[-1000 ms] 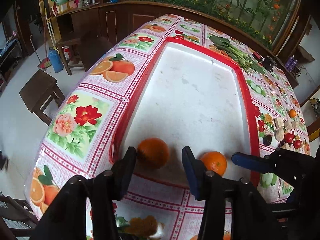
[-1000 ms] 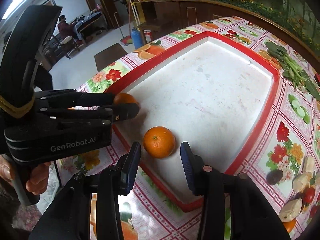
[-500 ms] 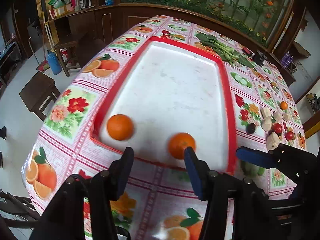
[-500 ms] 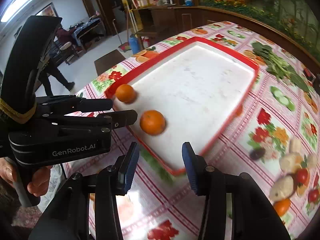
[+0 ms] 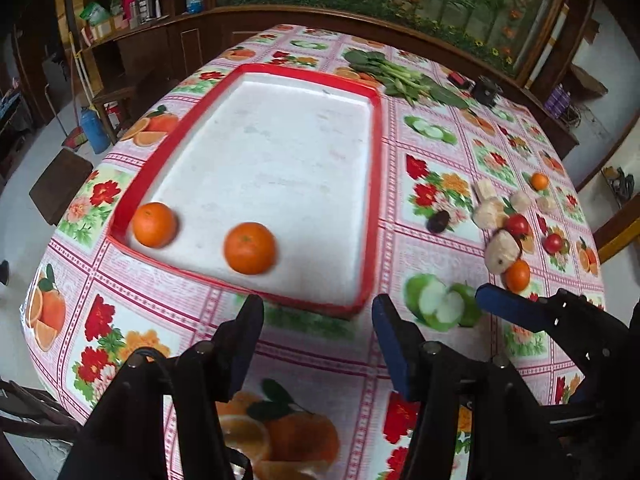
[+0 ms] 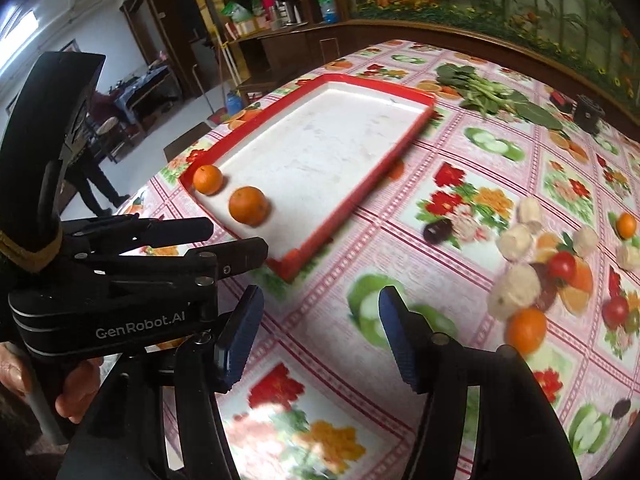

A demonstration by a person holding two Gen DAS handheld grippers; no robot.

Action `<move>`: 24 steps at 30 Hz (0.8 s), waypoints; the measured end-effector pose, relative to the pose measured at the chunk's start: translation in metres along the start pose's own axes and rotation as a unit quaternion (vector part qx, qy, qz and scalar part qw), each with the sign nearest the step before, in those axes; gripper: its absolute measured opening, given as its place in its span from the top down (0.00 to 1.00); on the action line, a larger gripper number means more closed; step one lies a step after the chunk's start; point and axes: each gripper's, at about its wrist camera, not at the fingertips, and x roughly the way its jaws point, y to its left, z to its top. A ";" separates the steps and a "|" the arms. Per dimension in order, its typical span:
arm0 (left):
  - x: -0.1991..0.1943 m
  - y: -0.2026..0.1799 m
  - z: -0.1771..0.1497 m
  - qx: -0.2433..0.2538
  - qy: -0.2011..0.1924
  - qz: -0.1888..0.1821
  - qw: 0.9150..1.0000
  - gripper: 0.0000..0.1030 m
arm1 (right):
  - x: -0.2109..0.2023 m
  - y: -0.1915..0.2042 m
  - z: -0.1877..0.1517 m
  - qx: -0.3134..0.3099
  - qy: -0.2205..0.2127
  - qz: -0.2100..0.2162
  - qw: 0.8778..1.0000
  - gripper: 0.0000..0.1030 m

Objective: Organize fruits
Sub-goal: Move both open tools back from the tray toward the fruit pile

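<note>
Two oranges (image 5: 154,225) (image 5: 250,248) lie in the near left corner of a red-rimmed white tray (image 5: 376,200). My left gripper (image 5: 318,320) hovers over the tablecloth just short of the tray's near edge, its jaws opening with nothing between them. My right gripper (image 6: 320,312) hangs further right over a printed apple, its jaws also opening and empty. To its right lies a loose heap with another orange (image 6: 525,330), red tomatoes (image 6: 562,264), pale peeled pieces (image 6: 514,290) and a dark fruit (image 6: 436,230).
Leafy greens (image 5: 400,76) lie past the tray's far right corner, beside a small black device (image 5: 486,90). A small orange (image 5: 539,181) sits far right. The table edge drops off on the left toward stools (image 5: 60,184) and the floor. A hand (image 6: 76,392) holds the left gripper's handle.
Both grippers have drawn back from the tray and shifted right, leaving the two oranges in its near corner. Their jaws stand wider than before.
</note>
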 end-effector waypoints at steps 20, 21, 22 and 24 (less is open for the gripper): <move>0.002 -0.053 -0.005 0.037 0.009 0.003 0.999 0.39 | -0.033 -0.055 -0.025 0.033 -0.025 -0.034 0.999 0.32; 0.002 -0.054 -0.005 0.038 0.009 0.003 0.999 0.39 | -0.034 -0.059 -0.026 0.037 -0.027 -0.035 0.998 0.32; 0.003 -0.054 -0.006 0.038 0.010 0.003 0.999 0.39 | -0.035 -0.062 -0.026 0.041 -0.028 -0.036 0.998 0.32; 0.003 -0.056 -0.006 0.039 0.012 0.003 0.999 0.39 | -0.038 -0.069 -0.027 0.048 -0.030 -0.040 0.998 0.32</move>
